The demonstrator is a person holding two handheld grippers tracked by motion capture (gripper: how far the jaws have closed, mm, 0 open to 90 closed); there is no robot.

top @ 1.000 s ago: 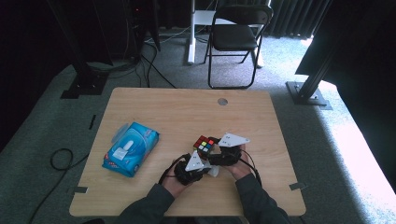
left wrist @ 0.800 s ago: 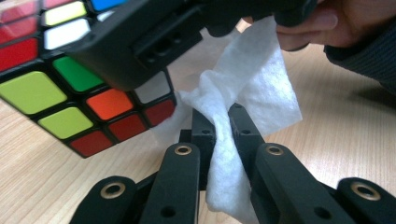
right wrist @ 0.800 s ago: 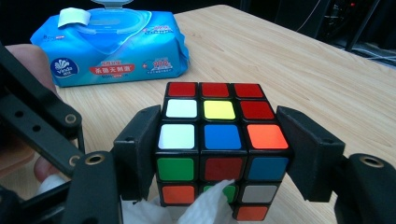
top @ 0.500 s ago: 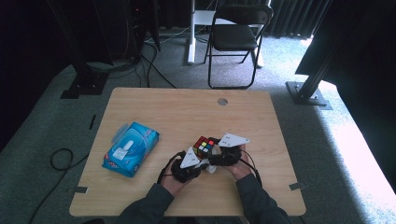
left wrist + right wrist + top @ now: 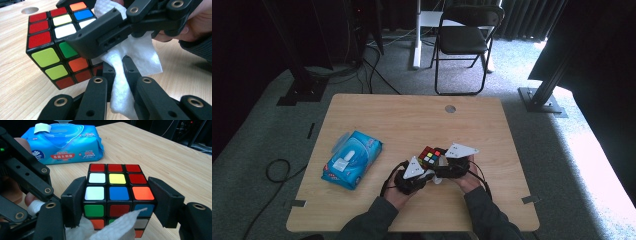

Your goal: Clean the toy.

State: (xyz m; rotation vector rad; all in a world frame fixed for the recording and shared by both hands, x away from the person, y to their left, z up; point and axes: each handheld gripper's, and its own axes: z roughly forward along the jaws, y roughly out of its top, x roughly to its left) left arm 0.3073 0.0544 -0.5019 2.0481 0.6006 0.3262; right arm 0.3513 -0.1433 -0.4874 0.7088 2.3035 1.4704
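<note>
1. High view: against 1 second ago, nothing has shifted; both hands sit at the table's (image 5: 377, 112) near edge.
2. Right gripper (image 5: 117, 202) clamps the puzzle cube (image 5: 116, 192) just off the tabletop.
3. Left gripper (image 5: 117, 68) pinches a white wipe (image 5: 135, 57) against the cube.
4. Judgement: wiping is mid-stroke, paused; the blue wipe pack (image 5: 352, 159) lies apart, left.

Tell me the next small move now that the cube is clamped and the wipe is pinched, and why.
Probably draw the left gripper with its white wipe across the cube face nearest it. The right gripper is shut on the Rubik's cube, jaws on opposite sides, holding it off the table, and the wipe already lies against the cube's lower part, so a short stroke should clean that face.
</note>
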